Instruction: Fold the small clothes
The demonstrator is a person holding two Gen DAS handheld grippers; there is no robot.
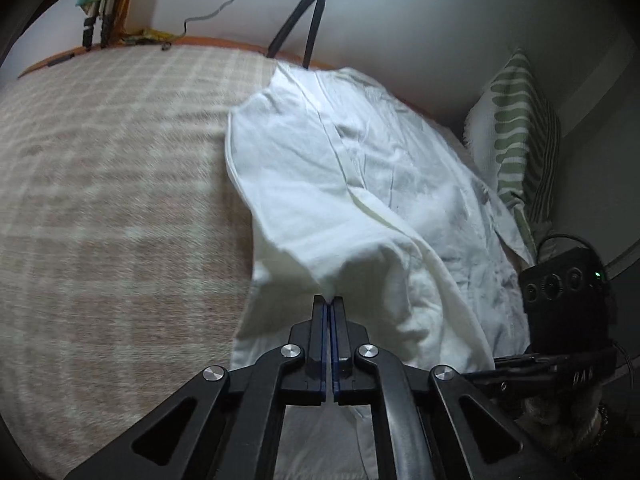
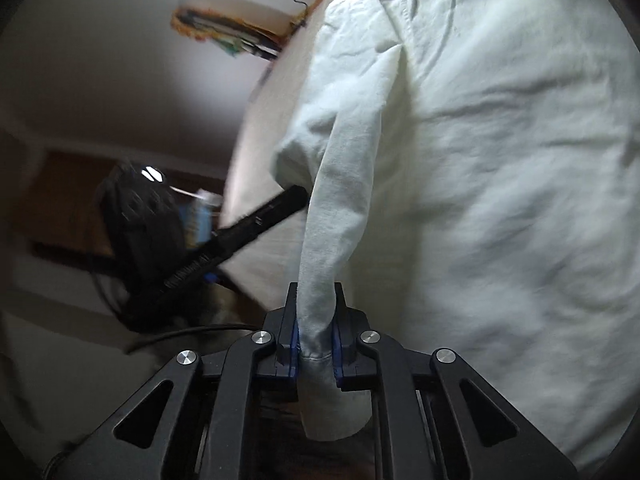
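White, creased garment (image 1: 360,184) on bed (image 1: 100,200)

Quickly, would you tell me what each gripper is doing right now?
Left gripper: shut on the white garment.
Right gripper: shut on the garment's sleeve.

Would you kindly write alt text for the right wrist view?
The right gripper is clamped on a bunched strip of a white garment, which fills the right of the frame. Left of it, blurred, the other gripper reaches toward the cloth.
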